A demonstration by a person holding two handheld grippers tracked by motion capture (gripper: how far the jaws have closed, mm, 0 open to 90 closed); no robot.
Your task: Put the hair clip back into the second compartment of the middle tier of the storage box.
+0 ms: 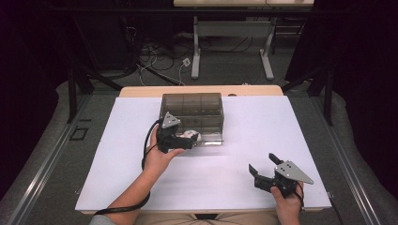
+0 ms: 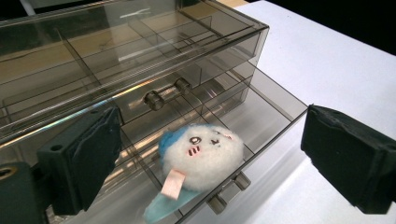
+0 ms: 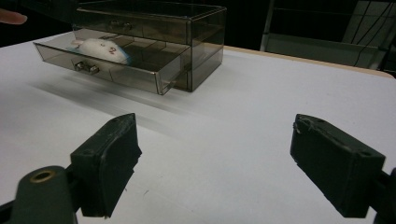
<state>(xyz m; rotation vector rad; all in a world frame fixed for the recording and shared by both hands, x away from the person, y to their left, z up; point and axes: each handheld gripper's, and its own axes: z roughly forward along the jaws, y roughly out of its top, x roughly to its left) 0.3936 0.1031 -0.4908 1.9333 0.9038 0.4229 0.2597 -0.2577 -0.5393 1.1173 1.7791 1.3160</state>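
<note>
1. The left gripper (image 1: 185,139) sits right at the front of the smoky clear drawer box (image 1: 191,104), over its pulled-out lower drawer (image 2: 261,105).
2. Its jaws stand wide apart with nothing between the pads; neither one touches the toy.
3. And there's the plush toy (image 2: 201,156): a white, fluffy little figure with a drawn face, blue trim and a pink tag, lying in the open drawer, near its front wall.
4. The drawer's small handle (image 2: 229,191) sits just below the toy on the front panel; the upper drawer (image 2: 116,70) is closed, its own handle (image 2: 167,93) above the toy.
5. Over on the right, the right gripper (image 1: 264,169) rests low near the front edge of the white table (image 1: 263,131), well apart from the box.
6. Its jaws gape wide too, empty, pointed across the tabletop towards the box.
</note>
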